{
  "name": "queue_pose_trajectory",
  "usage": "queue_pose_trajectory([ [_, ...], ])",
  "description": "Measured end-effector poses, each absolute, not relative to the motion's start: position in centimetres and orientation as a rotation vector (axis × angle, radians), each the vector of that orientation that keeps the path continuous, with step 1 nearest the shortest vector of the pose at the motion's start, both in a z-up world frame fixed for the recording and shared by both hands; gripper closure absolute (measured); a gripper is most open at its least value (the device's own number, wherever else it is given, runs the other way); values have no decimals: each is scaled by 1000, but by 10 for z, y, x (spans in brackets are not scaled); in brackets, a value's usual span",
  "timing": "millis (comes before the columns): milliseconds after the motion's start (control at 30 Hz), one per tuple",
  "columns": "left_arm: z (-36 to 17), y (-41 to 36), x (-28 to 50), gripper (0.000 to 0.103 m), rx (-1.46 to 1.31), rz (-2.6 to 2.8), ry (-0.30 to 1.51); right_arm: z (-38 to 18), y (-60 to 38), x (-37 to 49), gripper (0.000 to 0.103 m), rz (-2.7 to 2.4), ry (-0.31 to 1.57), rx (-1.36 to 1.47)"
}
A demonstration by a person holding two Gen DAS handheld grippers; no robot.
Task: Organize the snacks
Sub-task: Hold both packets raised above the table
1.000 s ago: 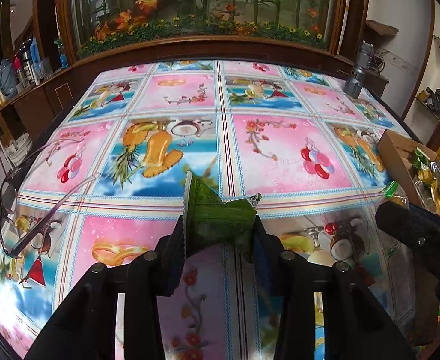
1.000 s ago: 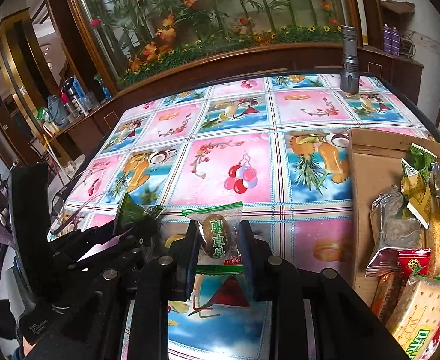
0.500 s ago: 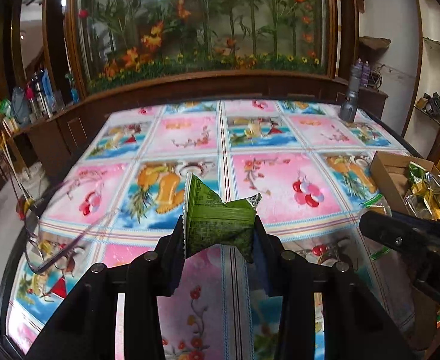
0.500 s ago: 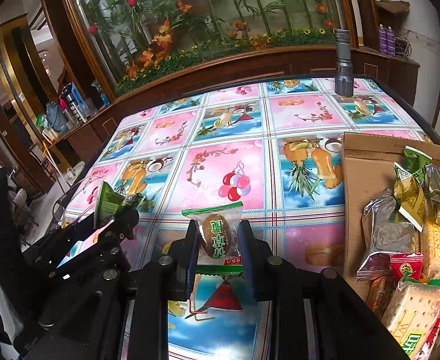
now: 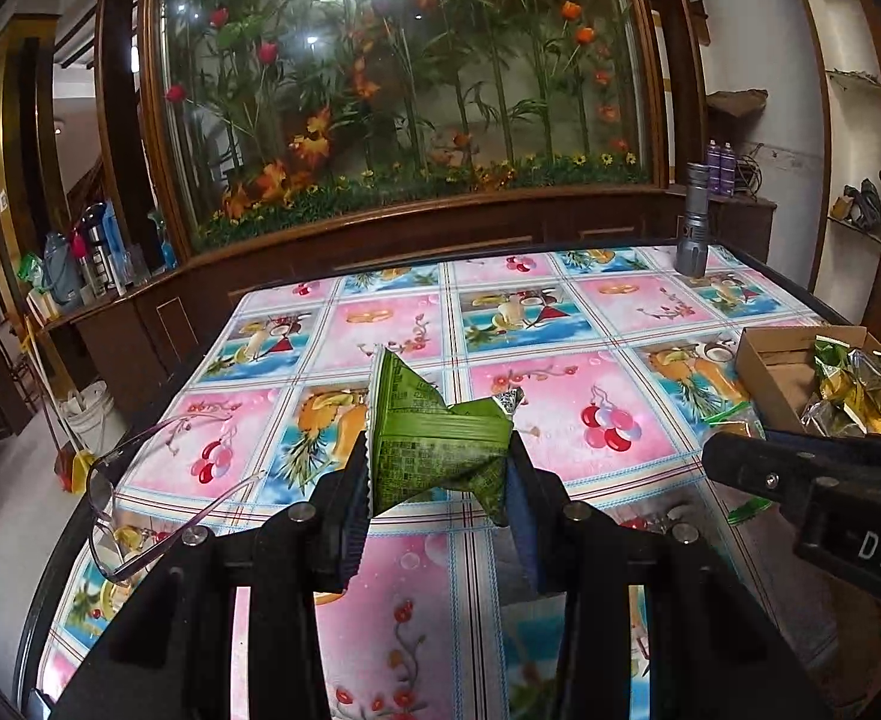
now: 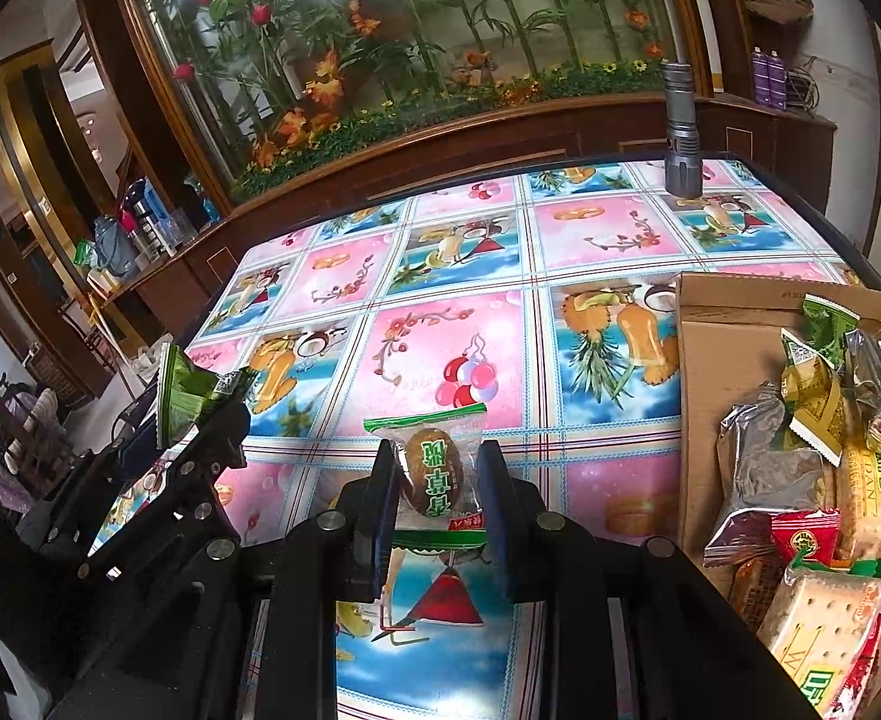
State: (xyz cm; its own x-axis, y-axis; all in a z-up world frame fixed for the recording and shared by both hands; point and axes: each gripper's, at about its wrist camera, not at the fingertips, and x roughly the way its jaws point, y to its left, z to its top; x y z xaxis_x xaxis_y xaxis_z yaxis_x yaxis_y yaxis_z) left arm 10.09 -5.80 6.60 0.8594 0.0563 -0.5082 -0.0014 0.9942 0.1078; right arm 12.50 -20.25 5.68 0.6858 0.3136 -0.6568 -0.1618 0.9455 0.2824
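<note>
Left wrist view shows the left hand-held gripper (image 5: 437, 480) closed on a crumpled green foil snack packet (image 5: 434, 444), pinched across its middle and held clear above the surface (image 5: 560, 324) with its pink and blue fruit-patterned cloth. In the right wrist view, the right hand-held gripper (image 6: 434, 474) is clamped on a clear-wrapped round brown cake with green lettering (image 6: 434, 468), also lifted off the cloth. To the right sits an open brown cardboard box (image 6: 734, 348) heaped with mixed wrapped snacks; the green packet is well apart from it, the cake nearer.

Both items look very light. The foil packet is soft and slick, so it could twist or slide if squeezed at a loose corner; the filled middle is the safer hold. The cake seems crushable, so a gentle pinch on its sides, not the flat seal, would suit it.

A pair of thin-framed spectacles (image 5: 140, 510) lies at the surface's left edge, and a grey metal torch (image 5: 694, 228) stands at the far side.
</note>
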Motion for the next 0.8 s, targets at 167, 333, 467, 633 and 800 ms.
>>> queue_pose_trajectory([
  [167,67,-59,100,64,108,35,526,58,-204,124,75,269,764,213],
  [333,67,-61,97,64,120,39,516,60,-205,123,75,270,758,218],
  [467,67,-64,95,64,133,36,508,64,-211,120,75,269,749,229],
  [633,66,-67,94,64,142,30,507,68,-223,119,75,258,738,255],
  [800,66,-67,94,64,139,26,508,71,-237,119,75,242,729,283],
])
